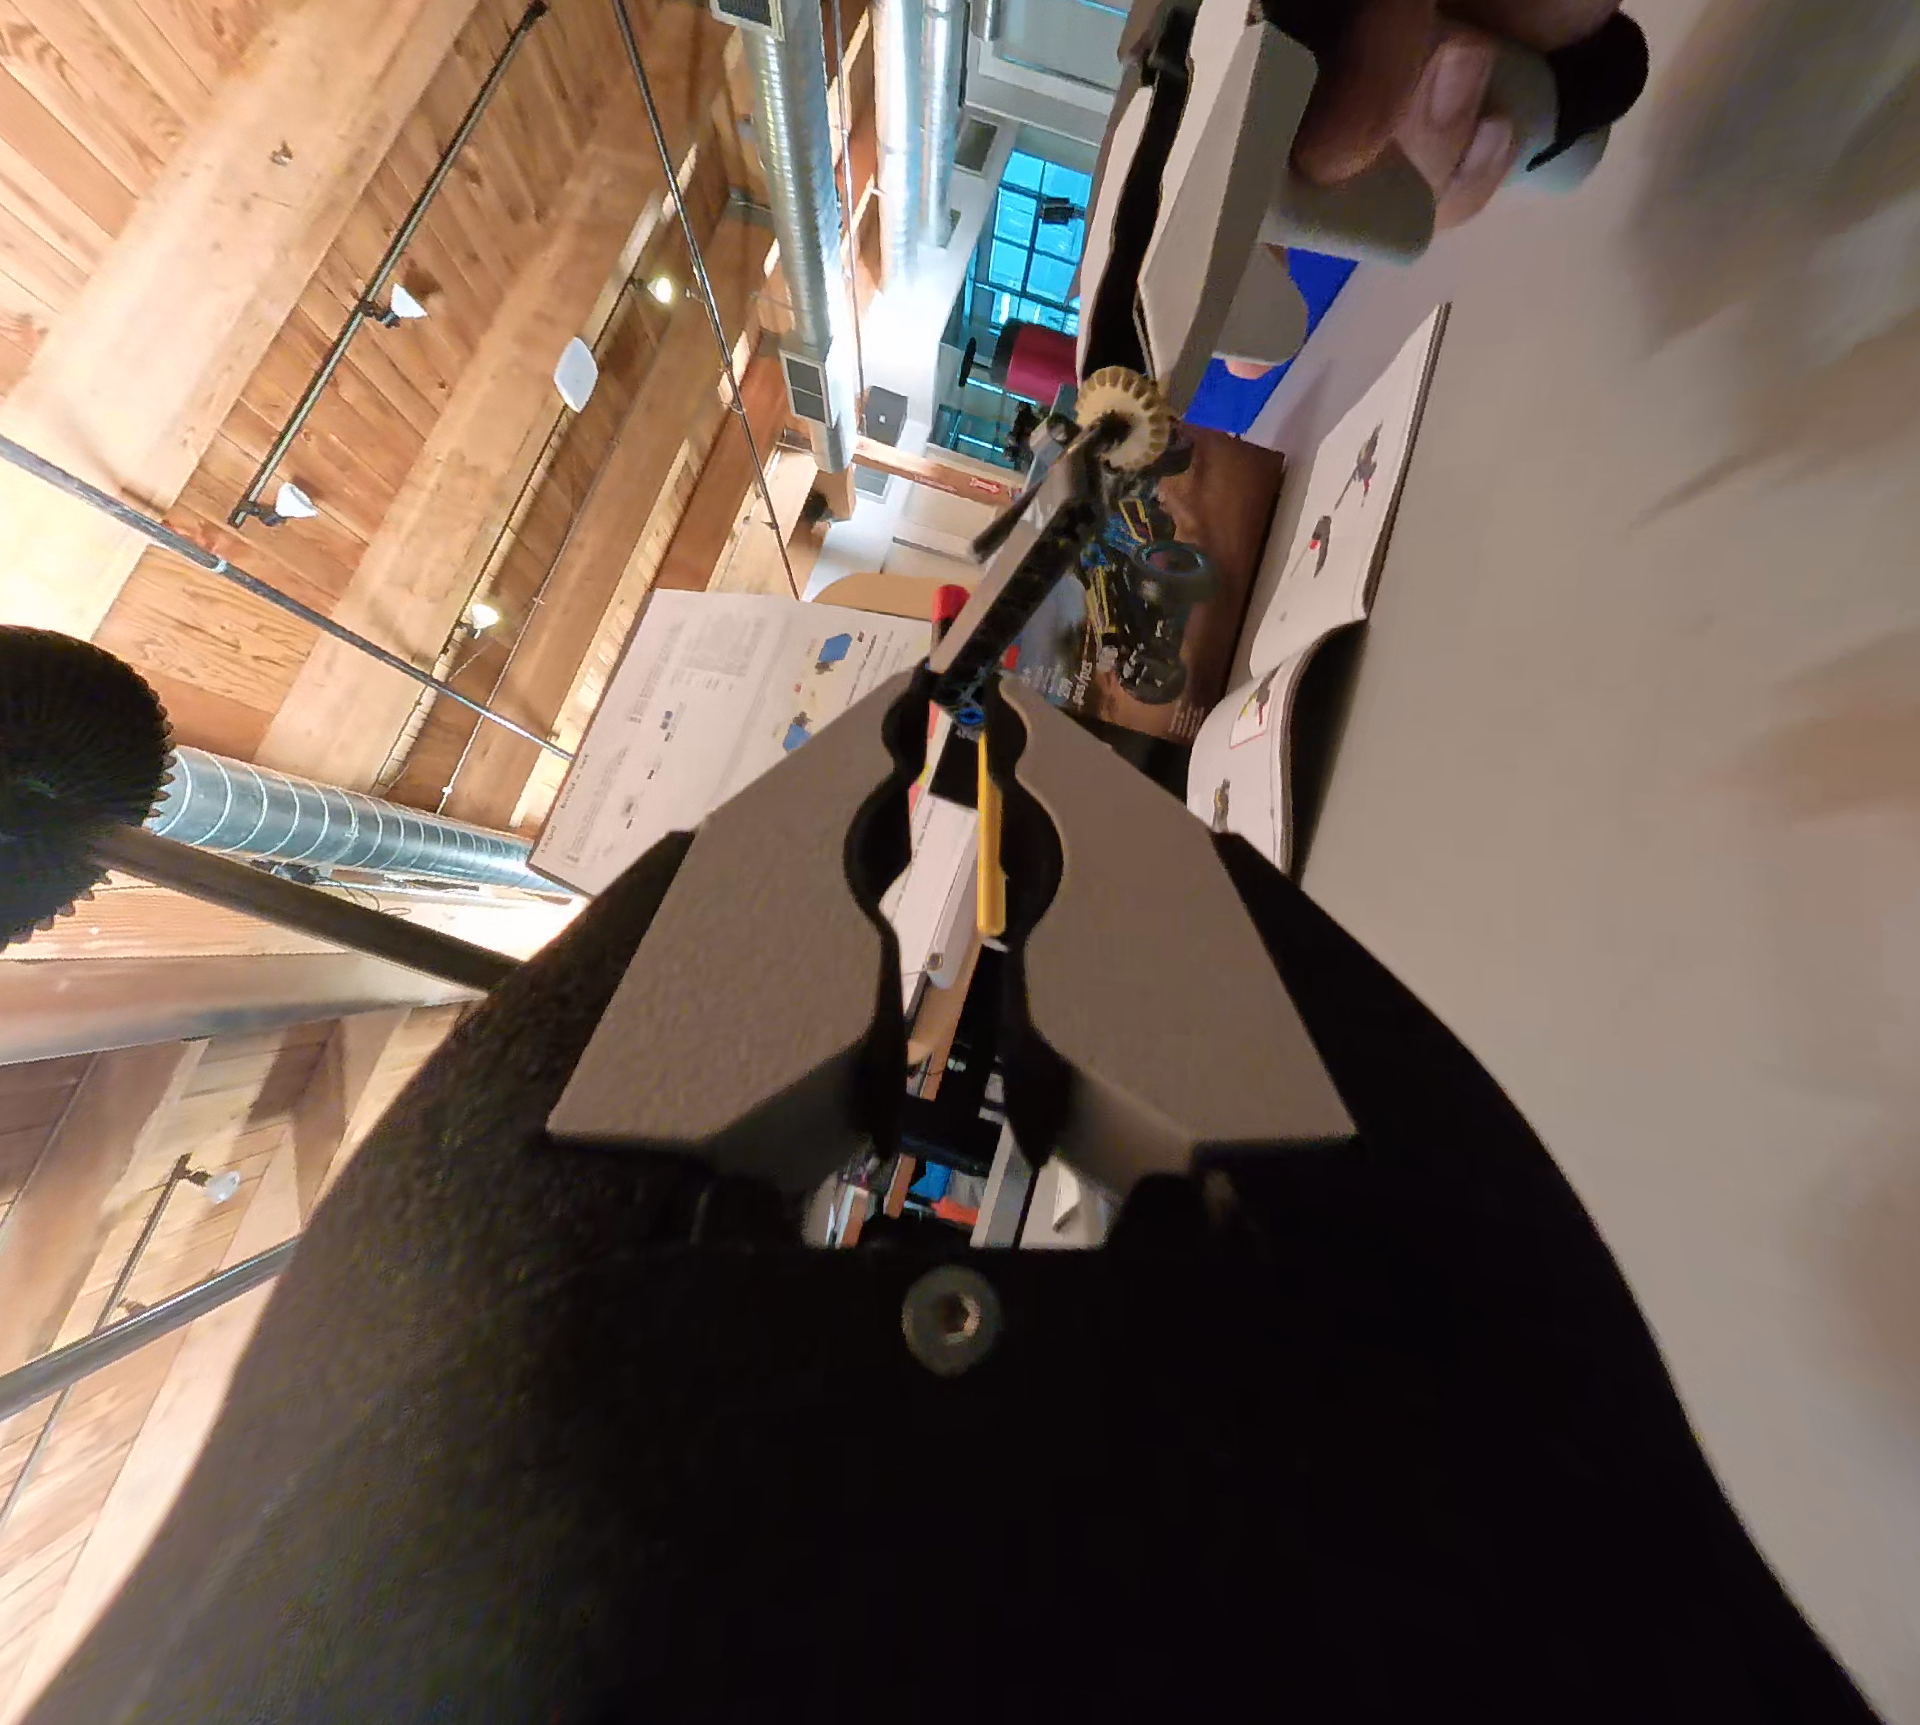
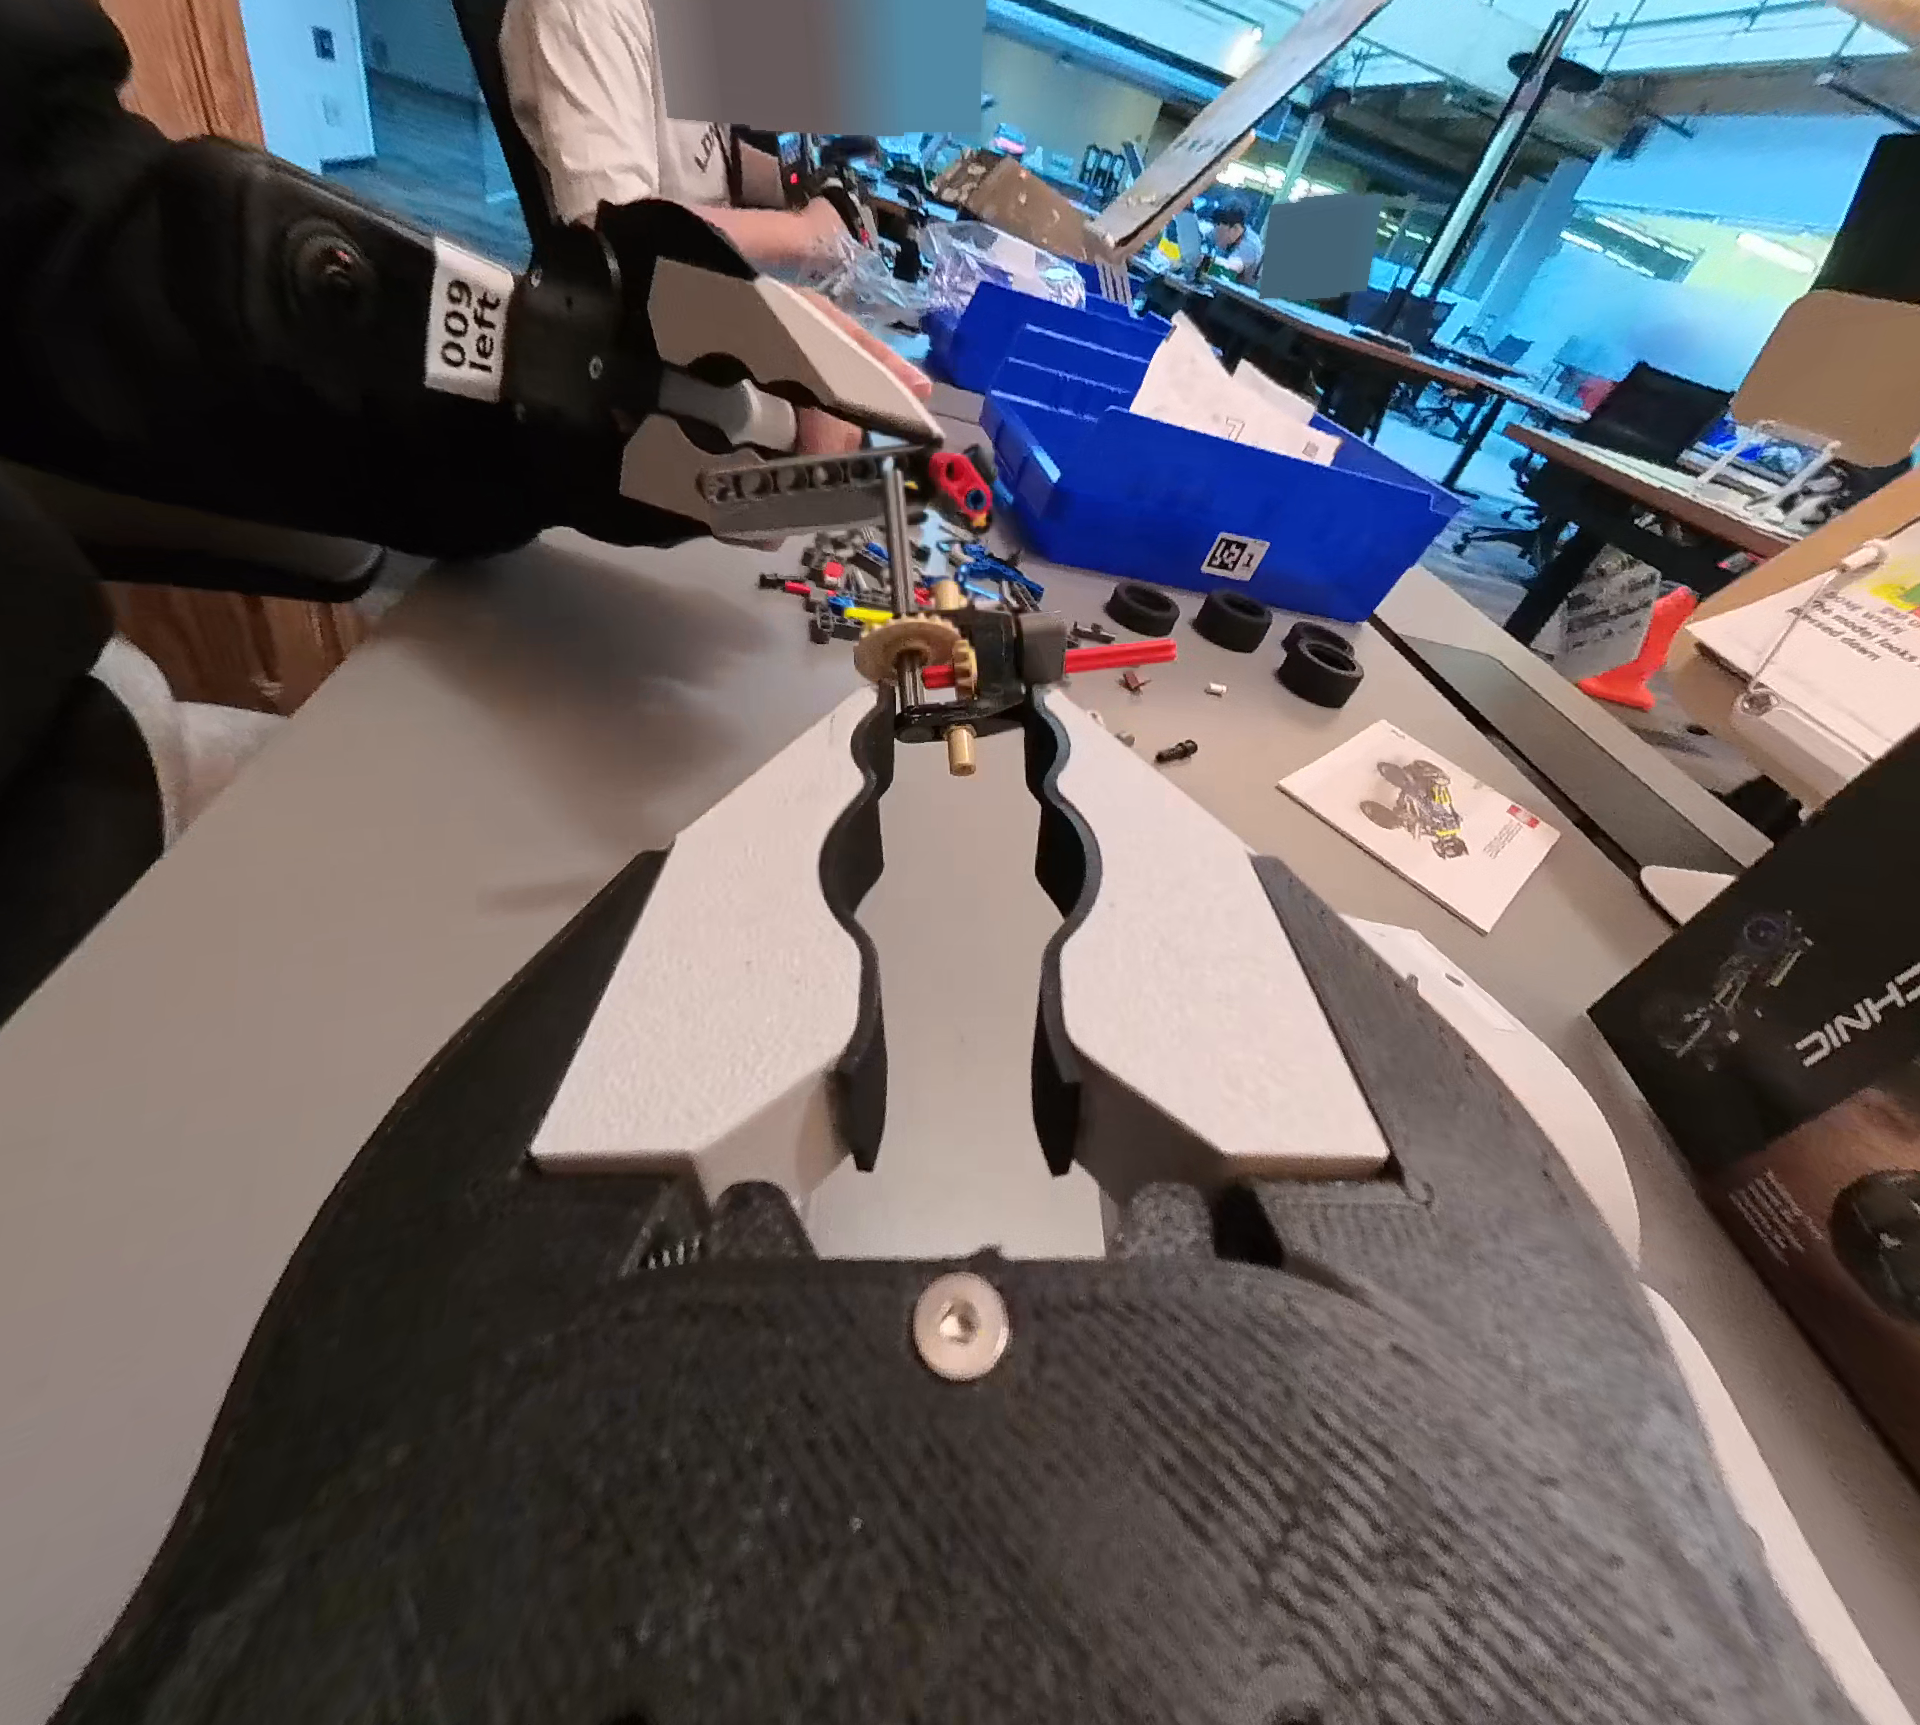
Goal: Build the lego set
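Right wrist view shows the right gripper (image 2: 961, 719) with its jaws closed part way on a small black lego assembly (image 2: 961, 688), which they clamp at the tips. This assembly carries a tan bevel gear (image 2: 902, 645), a red axle (image 2: 1117, 657) that sticks out to the right, and a tan pin (image 2: 961, 750) pointing toward the camera. A thin grey axle (image 2: 900, 553) goes up from the gear to a grey perforated beam (image 2: 800, 482). The left gripper (image 2: 914, 470) comes in from the left side and its jaws are pressed together on this beam; a red connector (image 2: 954, 470) with a blue pin sits at the end of the beam. Both parts are held in the air above the grey table (image 2: 416, 792).

Behind them on the table lies a heap of small loose lego parts (image 2: 862, 574), then three black tyres (image 2: 1231, 621) and a blue bin (image 2: 1195, 480). An instruction booklet (image 2: 1418, 818) lies at the right, and a dark set box (image 2: 1787, 1052) is at the right edge.

Left wrist view is turned sideways. There the left gripper (image 1: 961, 719) holds the dark beam (image 1: 1003, 605) narrowly at the fingertips, with a yellow axle (image 1: 989, 844) between the fingers. The beam points at the tan gear (image 1: 1122, 418), beside the right gripper's fingers (image 1: 1216, 221).
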`<control>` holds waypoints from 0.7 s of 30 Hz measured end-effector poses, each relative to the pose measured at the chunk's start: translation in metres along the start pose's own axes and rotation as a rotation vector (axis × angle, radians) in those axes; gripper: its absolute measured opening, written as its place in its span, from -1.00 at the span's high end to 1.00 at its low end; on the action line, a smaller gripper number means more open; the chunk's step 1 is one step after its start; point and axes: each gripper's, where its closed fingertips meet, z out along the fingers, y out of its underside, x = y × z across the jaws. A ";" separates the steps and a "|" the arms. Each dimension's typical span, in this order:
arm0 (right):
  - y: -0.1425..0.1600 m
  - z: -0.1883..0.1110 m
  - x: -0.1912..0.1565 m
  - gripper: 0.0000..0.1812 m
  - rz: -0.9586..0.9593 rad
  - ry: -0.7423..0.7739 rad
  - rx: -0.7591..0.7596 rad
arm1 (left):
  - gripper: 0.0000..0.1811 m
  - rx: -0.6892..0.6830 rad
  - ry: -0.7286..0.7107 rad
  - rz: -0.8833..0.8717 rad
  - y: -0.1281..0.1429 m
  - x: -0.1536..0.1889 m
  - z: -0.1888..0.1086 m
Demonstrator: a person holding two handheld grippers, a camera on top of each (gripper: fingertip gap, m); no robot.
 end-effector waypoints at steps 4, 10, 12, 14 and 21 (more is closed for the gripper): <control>-0.006 -0.004 0.001 0.75 0.015 -0.006 0.037 | 0.92 0.031 -0.016 -0.011 -0.008 -0.004 0.001; 0.006 -0.005 0.007 0.75 0.036 0.014 -0.026 | 0.92 0.002 0.021 0.150 -0.002 0.001 0.003; 0.011 -0.006 0.011 0.75 0.053 0.030 -0.054 | 0.92 -0.013 0.038 0.213 0.003 0.002 0.002; 0.016 -0.007 0.017 0.75 0.023 0.072 -0.083 | 0.93 -0.025 0.059 0.266 0.007 0.003 0.002; 0.044 0.002 0.003 0.75 0.017 0.004 -0.248 | 0.93 -0.074 0.105 0.307 0.021 0.011 -0.001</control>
